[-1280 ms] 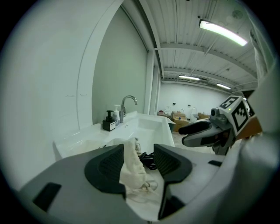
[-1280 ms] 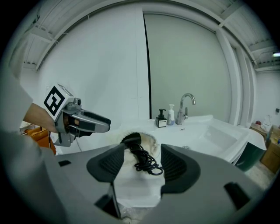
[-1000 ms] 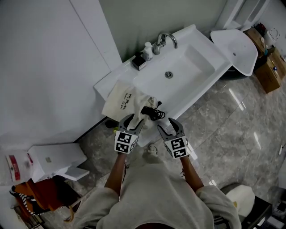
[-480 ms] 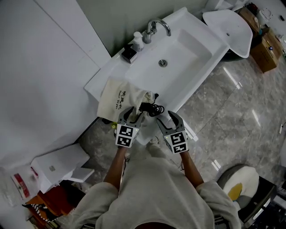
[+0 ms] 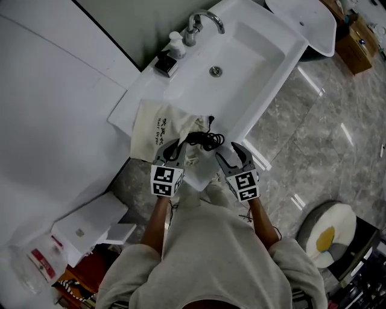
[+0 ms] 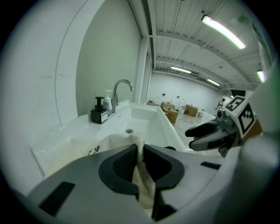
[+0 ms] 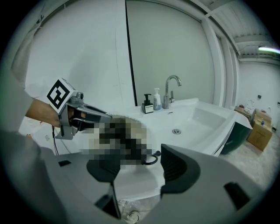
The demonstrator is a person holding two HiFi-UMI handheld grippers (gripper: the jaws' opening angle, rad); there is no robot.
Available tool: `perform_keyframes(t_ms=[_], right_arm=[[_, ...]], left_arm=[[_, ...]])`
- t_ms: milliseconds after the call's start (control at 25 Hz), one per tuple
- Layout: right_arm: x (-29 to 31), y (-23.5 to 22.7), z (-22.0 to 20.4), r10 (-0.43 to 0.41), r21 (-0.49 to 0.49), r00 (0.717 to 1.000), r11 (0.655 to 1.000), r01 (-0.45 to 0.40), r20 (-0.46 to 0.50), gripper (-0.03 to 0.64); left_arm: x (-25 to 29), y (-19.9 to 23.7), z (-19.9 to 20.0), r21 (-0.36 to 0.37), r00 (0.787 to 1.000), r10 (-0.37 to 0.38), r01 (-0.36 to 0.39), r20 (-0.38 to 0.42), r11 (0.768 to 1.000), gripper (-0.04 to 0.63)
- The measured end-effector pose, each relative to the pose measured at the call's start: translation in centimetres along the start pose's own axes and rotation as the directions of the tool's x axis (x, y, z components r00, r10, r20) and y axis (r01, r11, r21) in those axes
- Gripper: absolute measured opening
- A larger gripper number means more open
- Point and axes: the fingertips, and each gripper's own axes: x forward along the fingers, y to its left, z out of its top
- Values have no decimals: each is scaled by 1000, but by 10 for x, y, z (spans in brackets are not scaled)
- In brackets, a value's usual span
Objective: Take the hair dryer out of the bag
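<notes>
Hair dryer cord (image 5: 204, 140) at bag (image 5: 155, 128) mouth, before right gripper (image 5: 228, 151), jaws wide open, empty; left gripper (image 5: 174, 146) jaws just closed onto bag.

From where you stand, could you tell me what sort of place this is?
Likely a bathroom mock-up inside a workshop hall: a white washbasin with a chrome tap and soap bottle, yet cardboard boxes stand nearby.

bright even light, ceiling strip lights (image 6: 221, 30), fisheye edges, floor glare
</notes>
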Motion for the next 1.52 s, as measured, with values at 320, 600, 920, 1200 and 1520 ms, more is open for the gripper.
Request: perform_keyframes(t_ms=[320,600,920,1200,1520], right_arm=[[10,12,7,50,-73,999,996,-51,-20,244],[25,30,13,111,-170,992,978,-118,-52,244],[55,57,21,186,-291,977,934,-210,-107,244],[82,74,18,226,-382,955,879,-284,-190,247],[114,79,13,244,-445,927,823,-352,-284,249]], left_arm=[[-14,11,12,-54,999,-9,10,31,999,41],[-24,15,15,-70,998,3,1,57,998,41],[-29,15,12,-56,998,-3,7,68,998,41],[-33,14,9,-55,997,-6,11,75,998,41],[-32,15,9,-63,997,-7,12,79,998,42]])
